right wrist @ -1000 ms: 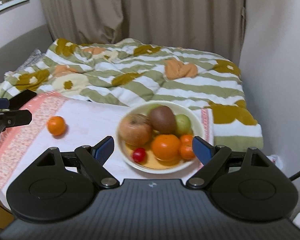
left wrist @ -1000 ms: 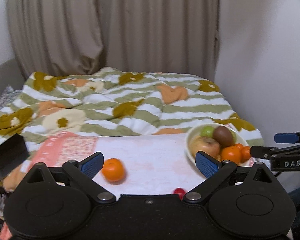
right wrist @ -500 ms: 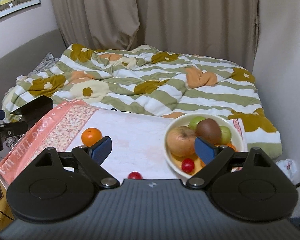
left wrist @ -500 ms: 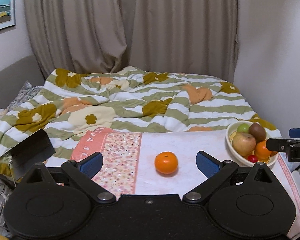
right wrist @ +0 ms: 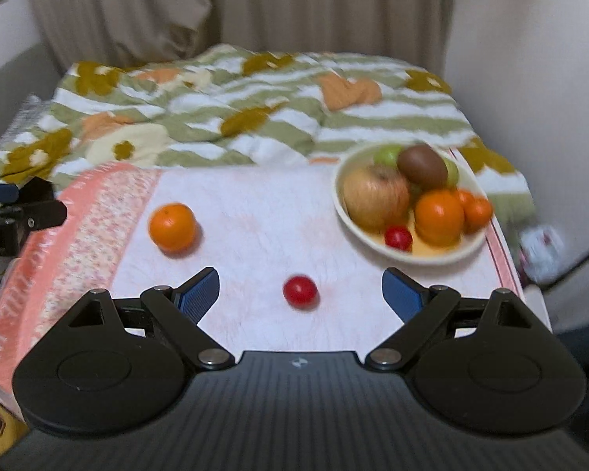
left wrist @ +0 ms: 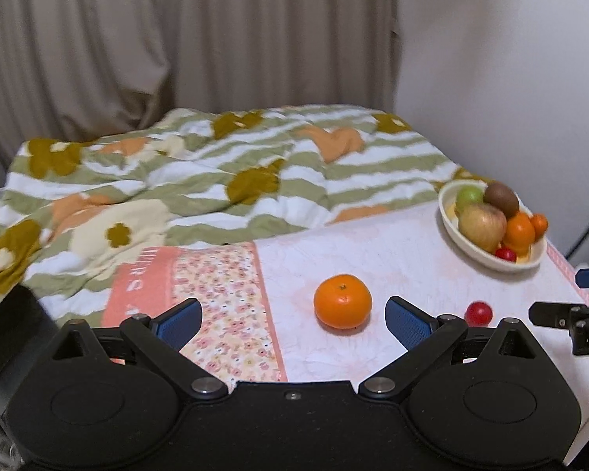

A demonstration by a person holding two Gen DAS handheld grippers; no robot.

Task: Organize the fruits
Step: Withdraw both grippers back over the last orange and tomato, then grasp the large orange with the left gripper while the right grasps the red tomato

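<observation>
Right now your left tool (left wrist: 292, 320) is spread wide with nothing between its blue pads, and the loose mandarin (left wrist: 342, 300) sits on the desk (left wrist: 392, 259) just ahead of it, inside the gap but much nearer the right pad than the left one, touching neither. Your right tool (right wrist: 300, 294) is equally wide and holds nothing; the small red fruit (right wrist: 300, 291) lies on the desk almost midway between its pads, level with their tips and clear of both. From the right wrist view the mandarin (right wrist: 172, 227) lies ahead and to the left of that tool, well apart from the red fruit. The cream bowl (right wrist: 373, 241) stands ahead and to the right, near the desk's far right corner, and carries an apple (right wrist: 375, 198), a kiwi (right wrist: 422, 167), green fruit behind it, a large orange (right wrist: 439, 216), smaller orange fruit beside that, and a second small red fruit (right wrist: 398, 237) at the front. From the left wrist view the bowl (left wrist: 487, 261) lies far off to the right, and the small red fruit (left wrist: 478, 313) sits just beyond your left tool's right pad, close to the tip of your right tool (left wrist: 557, 316). A striped floral quilt (left wrist: 216, 180) covers the bed behind the desk, and a pink flowered cloth (left wrist: 224, 294) covers the desk's left part.
</observation>
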